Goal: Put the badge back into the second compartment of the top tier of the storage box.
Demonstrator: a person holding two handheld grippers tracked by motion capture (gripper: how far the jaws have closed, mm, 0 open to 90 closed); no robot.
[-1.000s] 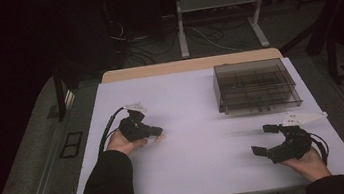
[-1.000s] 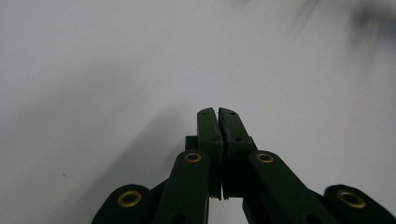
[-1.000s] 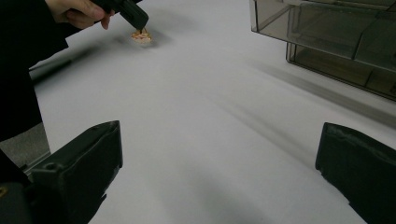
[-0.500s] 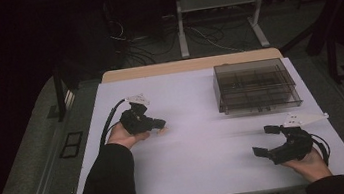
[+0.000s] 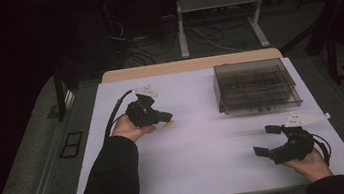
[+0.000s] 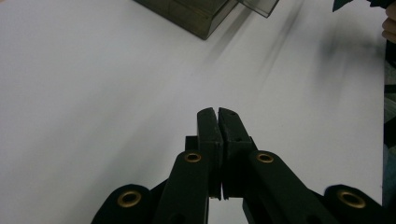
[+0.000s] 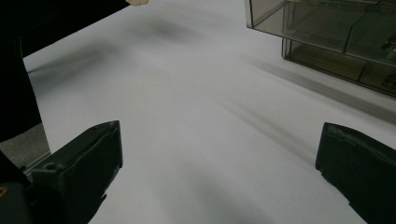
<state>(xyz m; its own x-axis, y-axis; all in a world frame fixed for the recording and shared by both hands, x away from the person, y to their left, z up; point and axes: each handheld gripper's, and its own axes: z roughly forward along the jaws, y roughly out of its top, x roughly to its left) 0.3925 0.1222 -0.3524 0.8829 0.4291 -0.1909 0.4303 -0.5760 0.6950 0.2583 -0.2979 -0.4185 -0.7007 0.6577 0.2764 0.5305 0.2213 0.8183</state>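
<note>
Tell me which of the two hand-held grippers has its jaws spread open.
The right hand-held gripper, near the table's front right corner; its jaws stand wide apart, while the left hand-held gripper is shut.

White bench [image 5: 205, 138] under dim light. Left claw [image 5: 165, 116] sat mid-left in hand, jaws looked pinched together, pointing right. Right claw [image 5: 265, 140] low near right corner, jaws spread wide. Smoky clear box [image 5: 254, 86] stood far right, well apart from both.

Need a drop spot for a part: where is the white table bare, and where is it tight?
Bare: the middle of the white table, between the shut left gripper and the open right gripper, and the far-left stretch beyond the left gripper. Tight: the far-right corner, taken by the smoky clear plastic compartment box, with the right gripper just in front of it.
</note>
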